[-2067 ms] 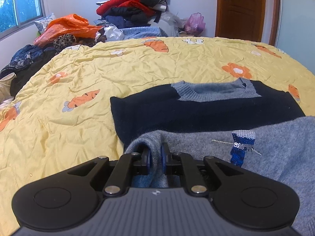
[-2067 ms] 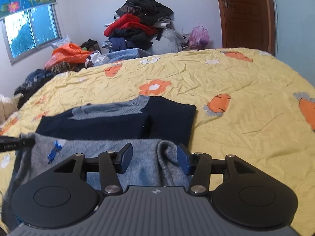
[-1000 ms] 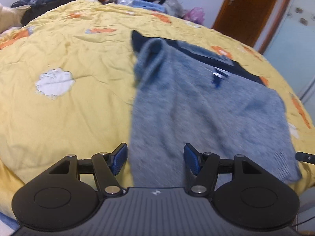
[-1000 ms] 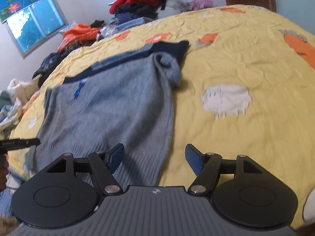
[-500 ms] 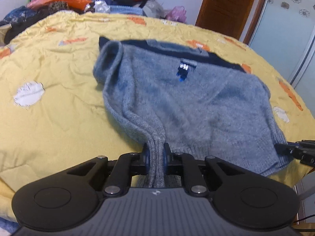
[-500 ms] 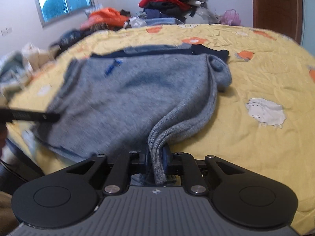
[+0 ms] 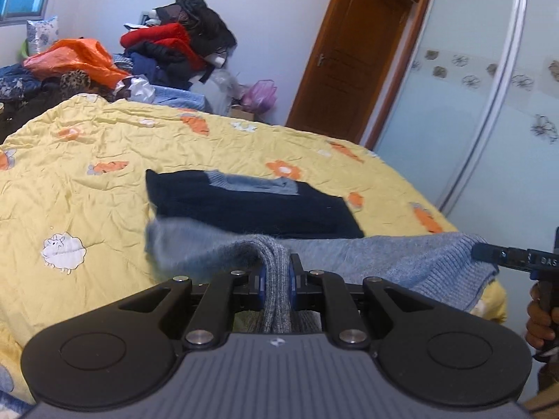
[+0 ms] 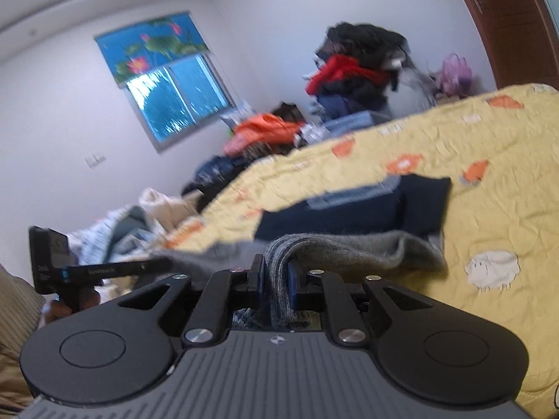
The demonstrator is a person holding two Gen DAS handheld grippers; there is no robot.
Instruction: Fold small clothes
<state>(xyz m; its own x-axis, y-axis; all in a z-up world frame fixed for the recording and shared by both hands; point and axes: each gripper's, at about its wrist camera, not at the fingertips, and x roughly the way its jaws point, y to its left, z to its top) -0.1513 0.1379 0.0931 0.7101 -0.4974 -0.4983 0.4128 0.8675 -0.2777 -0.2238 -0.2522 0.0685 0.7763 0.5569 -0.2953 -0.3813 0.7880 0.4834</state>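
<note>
A yellow quilt printed with orange carrots, flowers and white sheep covers the bed and fills the space ahead of both grippers; a brown wooden door stands far ahead and right of the left gripper, with a frosted glass panel further right; a window under a blue lotus-print blind sits high and left of the right gripper. A heaped clothes pile, red and black on top, rises beyond the far edge of the bed; an orange bag lies to its left.

The grey sweater stretches sideways just beyond the left gripper's fingers, lifted off the quilt along its near edge; part of it is blurred. A folded navy sweater with a pale grey-blue collar lies flat on the quilt straight ahead, just past the grey one, partly hidden behind it.

The left gripper is clenched on a thick bunched fold of the grey sweater, blue pads pressing both sides; the right gripper likewise pinches a ribbed fold of the same garment; each gripper appears as a dark bar at the other view's outer edge, gripping the sweater's far corner.
</note>
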